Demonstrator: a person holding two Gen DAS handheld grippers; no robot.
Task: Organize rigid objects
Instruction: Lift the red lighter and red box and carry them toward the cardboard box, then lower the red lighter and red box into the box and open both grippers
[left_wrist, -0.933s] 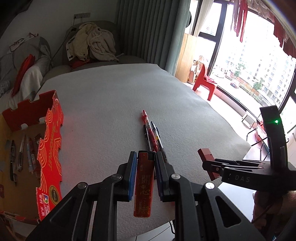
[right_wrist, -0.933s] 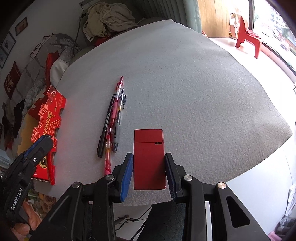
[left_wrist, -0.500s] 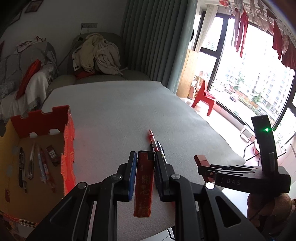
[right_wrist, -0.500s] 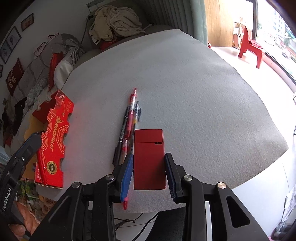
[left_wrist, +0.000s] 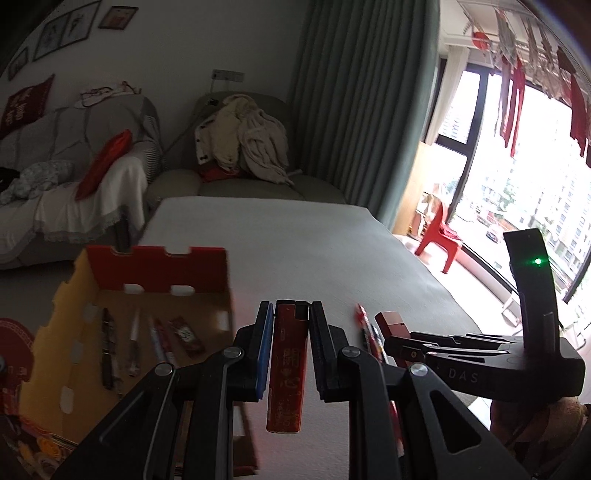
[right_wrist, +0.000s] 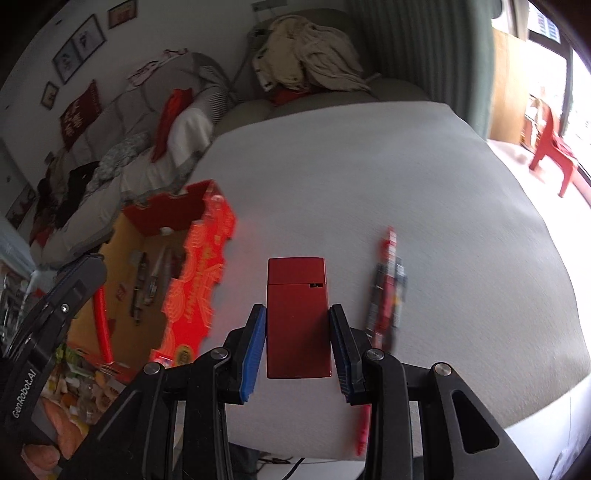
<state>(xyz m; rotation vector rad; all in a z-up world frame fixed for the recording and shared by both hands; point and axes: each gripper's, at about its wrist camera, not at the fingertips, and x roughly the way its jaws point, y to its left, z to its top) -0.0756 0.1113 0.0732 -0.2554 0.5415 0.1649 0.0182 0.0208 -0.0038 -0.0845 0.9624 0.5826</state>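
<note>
Beside the red cardboard box (left_wrist: 155, 273) at the counter's (left_wrist: 295, 236) edge, the left tongs (left_wrist: 287, 354) are clamped on an orange-red lighter (left_wrist: 286, 373). The right tongs (right_wrist: 297, 350) grip a dark red flat case (right_wrist: 297, 317). Right of the box, a bundle of pens (right_wrist: 388, 291) lies on the counter; more pens (left_wrist: 133, 343) rest inside the box.

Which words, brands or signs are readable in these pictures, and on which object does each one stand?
"GenRobot.AI": side of the left gripper.
"DAS": body of the right gripper.
Chinese characters on the orange lighter: too blurred to read.
Print on the red box: too blurred to read.
</note>
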